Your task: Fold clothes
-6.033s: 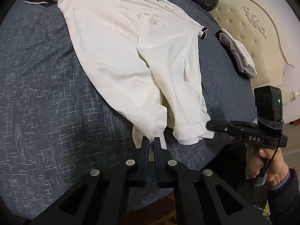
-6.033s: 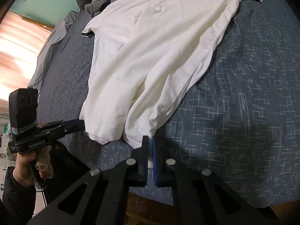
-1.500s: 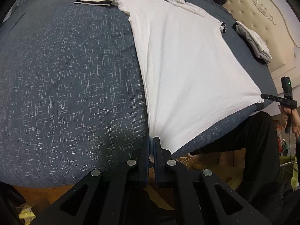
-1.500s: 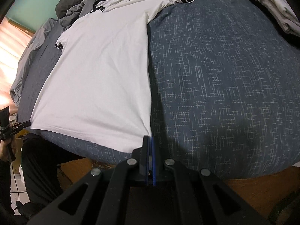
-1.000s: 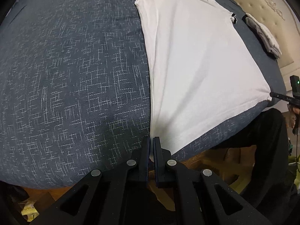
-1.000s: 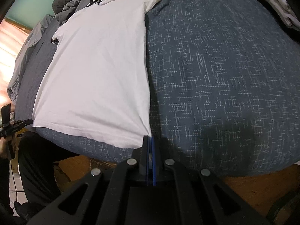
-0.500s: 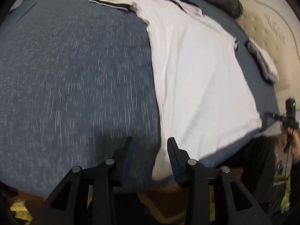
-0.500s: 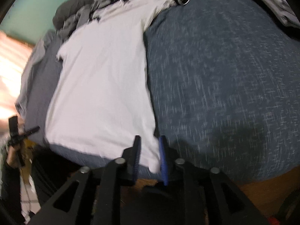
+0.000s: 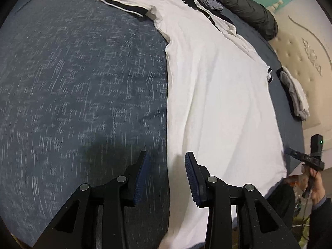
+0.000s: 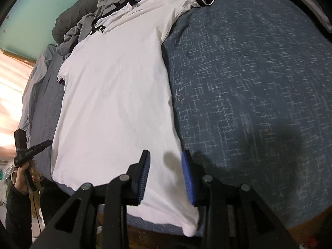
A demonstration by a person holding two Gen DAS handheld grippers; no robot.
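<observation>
A dark blue bedspread (image 9: 83, 87) flecked with pale threads covers the whole bed and fills most of both views. On it a white polo shirt (image 9: 217, 95) with black-trimmed collar and cuffs lies spread flat, face up, collar toward the far end and hem at the near edge, where its two bottom corners hang just over the side. The left wrist view alone takes in the cream tufted headboard (image 9: 307, 62), a dark rolled quilt (image 9: 244, 6) along the top of the bed, and a small folded stack of grey and white clothes (image 9: 294, 91) lying near the shirt's right sleeve. The right wrist view alone shows the teal wall (image 10: 41, 4), a heap of crumpled grey garments (image 10: 89, 22) beside the collar, and a pale grey sheet (image 10: 35, 74) down the far side. The left gripper (image 9: 166, 172) hangs above the shirt's left bottom corner with its jaws spread wide, grasping nothing; the shirt's side seam runs between its fingers below. The right gripper (image 10: 166, 170) is likewise well open and empty, over the opposite hem corner, its shadow a dark blotch on the white cloth. Each camera catches the other gripper small at the frame's edge, held in a hand (image 10: 25, 176) beside the hem, too small there to read its jaws.
</observation>
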